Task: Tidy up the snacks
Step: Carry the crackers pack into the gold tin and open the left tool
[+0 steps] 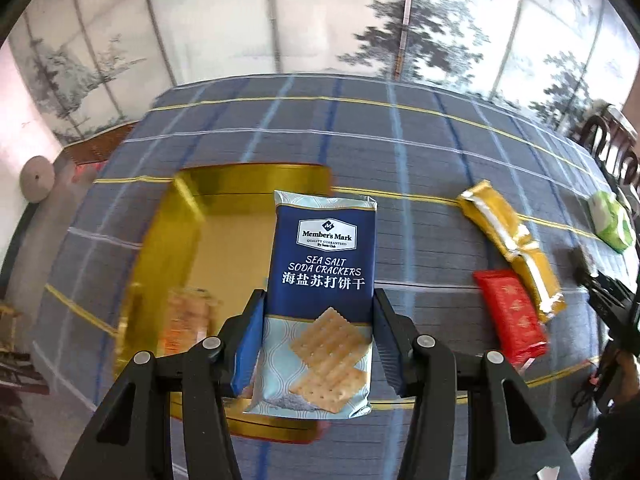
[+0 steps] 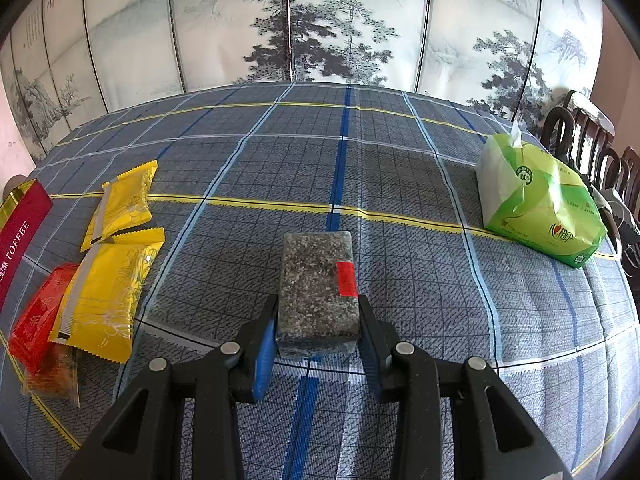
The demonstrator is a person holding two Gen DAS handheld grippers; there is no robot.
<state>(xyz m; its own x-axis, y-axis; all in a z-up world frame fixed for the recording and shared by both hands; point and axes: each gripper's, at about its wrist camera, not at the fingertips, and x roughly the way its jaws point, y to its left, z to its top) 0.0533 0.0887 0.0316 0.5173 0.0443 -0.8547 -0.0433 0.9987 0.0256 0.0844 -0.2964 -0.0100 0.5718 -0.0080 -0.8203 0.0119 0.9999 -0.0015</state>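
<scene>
While I am holding both grippers over the table, the left gripper (image 1: 320, 312) is clamping its jaws on the long sides of a blue pack of sea salt soda crackers (image 1: 322, 280), gripping it low so that most of the pack is sticking out forward, above the open gold box (image 1: 188, 216). I am judging that this hold is leaving the far end free to go into the box first; an orange wrapped snack (image 1: 186, 314) is already lying blurred on the box floor, so the box is, I take it, where the snacks are being gathered. The right gripper (image 2: 318, 322) is closing its jaws on the sides of a speckled grey snack block (image 2: 316, 288) with a red sticker, which seems to be sitting on or just above the checked tablecloth (image 2: 400, 184); I cannot tell whether it is lifted. I am gripping it across its narrow width, where the fingers are reaching both flat faces. Outward to the left, two yellow packets (image 2: 116, 240) and a red packet (image 2: 38, 316) are waiting near each other, overlapping at the edges, beside the red toffee-labelled wall of the box (image 2: 20, 240). A green tissue pack (image 2: 536, 208) is standing well apart on the right, presumably not part of the sorting.
</scene>
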